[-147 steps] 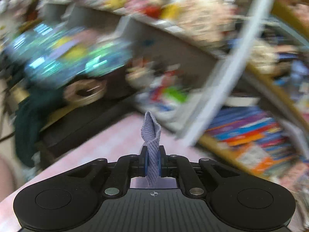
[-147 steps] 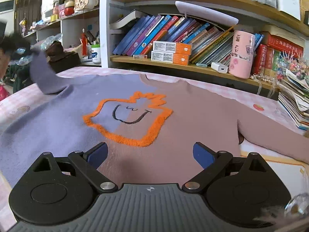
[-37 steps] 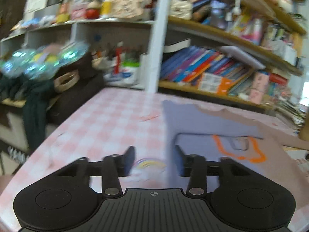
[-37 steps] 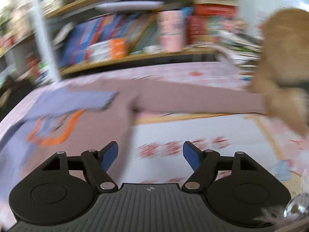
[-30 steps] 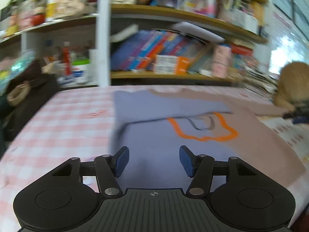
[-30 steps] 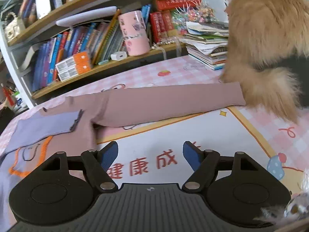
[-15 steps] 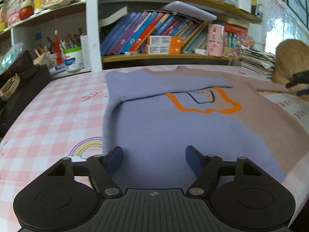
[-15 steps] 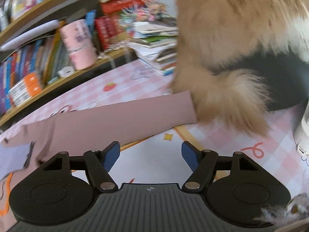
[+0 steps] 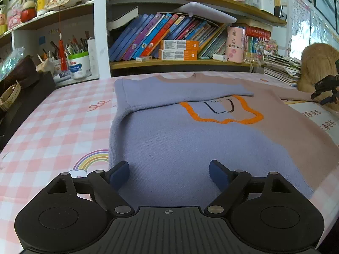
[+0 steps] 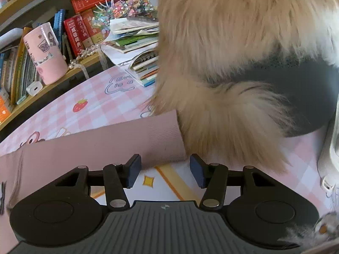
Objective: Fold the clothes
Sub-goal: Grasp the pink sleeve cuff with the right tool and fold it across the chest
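A lavender and mauve sweater (image 9: 190, 139) with an orange-outlined patch lies flat on the pink checked table. Its lavender sleeve (image 9: 180, 91) is folded across the chest. My left gripper (image 9: 169, 175) is open and empty, low over the sweater's near hem. The mauve sleeve (image 10: 101, 146) stretches out to the right. My right gripper (image 10: 165, 171) is open and empty, just short of that sleeve's cuff (image 10: 165, 135), and also shows in the left wrist view (image 9: 326, 89).
A fluffy tan cat (image 10: 243, 63) sits against the cuff at the right; it also shows in the left wrist view (image 9: 317, 67). Bookshelves (image 9: 169, 42) line the back. A stack of booklets (image 10: 137, 48), a pink cup (image 10: 45, 57) and a dark bag (image 9: 23, 84) stand around.
My left gripper let go of the lavender sleeve, which now lies across the chest, and swung to the hem. My right gripper moved right to the mauve cuff and its jaws narrowed.
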